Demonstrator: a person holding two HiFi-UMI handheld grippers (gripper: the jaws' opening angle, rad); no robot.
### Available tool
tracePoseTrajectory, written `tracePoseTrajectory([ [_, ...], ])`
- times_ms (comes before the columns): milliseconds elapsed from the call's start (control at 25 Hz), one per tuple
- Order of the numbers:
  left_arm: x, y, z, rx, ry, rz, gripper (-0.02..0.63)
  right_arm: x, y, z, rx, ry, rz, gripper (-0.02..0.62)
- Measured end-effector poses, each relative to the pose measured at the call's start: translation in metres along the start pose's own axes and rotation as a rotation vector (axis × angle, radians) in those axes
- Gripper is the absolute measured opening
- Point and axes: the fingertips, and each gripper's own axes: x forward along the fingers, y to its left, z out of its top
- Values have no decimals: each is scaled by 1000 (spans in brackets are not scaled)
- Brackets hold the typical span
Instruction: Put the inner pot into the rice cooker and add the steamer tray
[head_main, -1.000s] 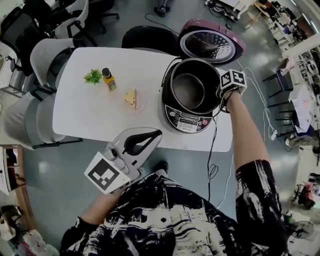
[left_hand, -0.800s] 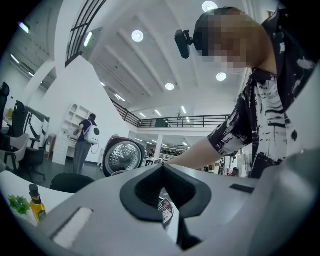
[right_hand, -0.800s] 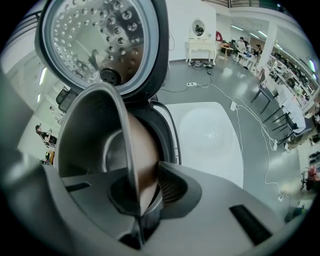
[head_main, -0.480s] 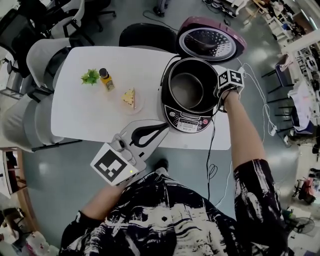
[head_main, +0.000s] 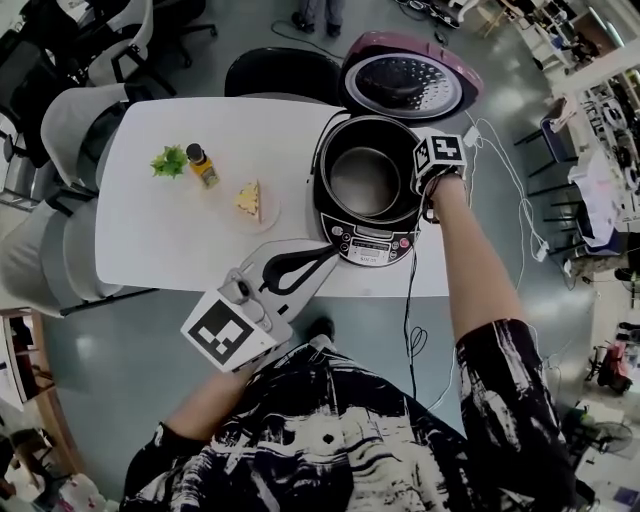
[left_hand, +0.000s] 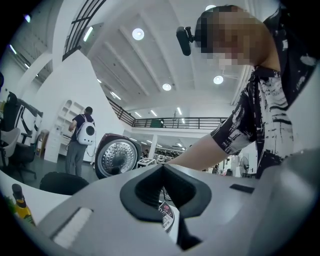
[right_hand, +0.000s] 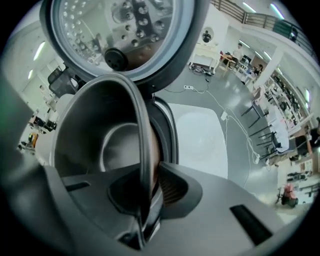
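The rice cooker (head_main: 372, 243) stands at the right end of the white table (head_main: 170, 250), its maroon lid (head_main: 405, 85) swung open behind it. The dark inner pot (head_main: 362, 180) sits in the cooker's well; whether it rests fully down I cannot tell. My right gripper (head_main: 430, 180) points steeply down at the pot's right side and is shut on the pot's thin rim (right_hand: 142, 135), with a pad on each face of the wall. My left gripper (head_main: 325, 255) hangs level by the table's front edge, jaws shut with nothing in them, tips toward the cooker's control panel (left_hand: 167, 216).
On the table's left half stand a small bottle (head_main: 202, 166), a green sprig (head_main: 164, 160) and a wedge of food on a clear plate (head_main: 248, 200). Chairs (head_main: 80, 130) ring the left and far sides. The cooker's cable (head_main: 412, 300) hangs off the front edge.
My left gripper has moved a little toward the table's front edge and the cooker. My right gripper stays shut on the pot's rim; the head view has shifted slightly.
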Motion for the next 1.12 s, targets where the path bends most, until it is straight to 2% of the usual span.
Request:
tracePoseTrajectory([
  [280, -6, 7, 2, 18, -8, -3, 5, 0, 2, -1, -158, 89, -87, 29],
  [480, -12, 10, 7, -3, -23, 11, 5, 0, 2, -4, -258, 153, -135, 43],
  [720, -18, 11, 8, 2, -27, 13, 5, -6, 3, -7, -233, 172, -109, 48],
  [1120, -16, 6, 10, 4, -27, -2, 5, -18, 5, -6, -141, 146, -37, 49],
])
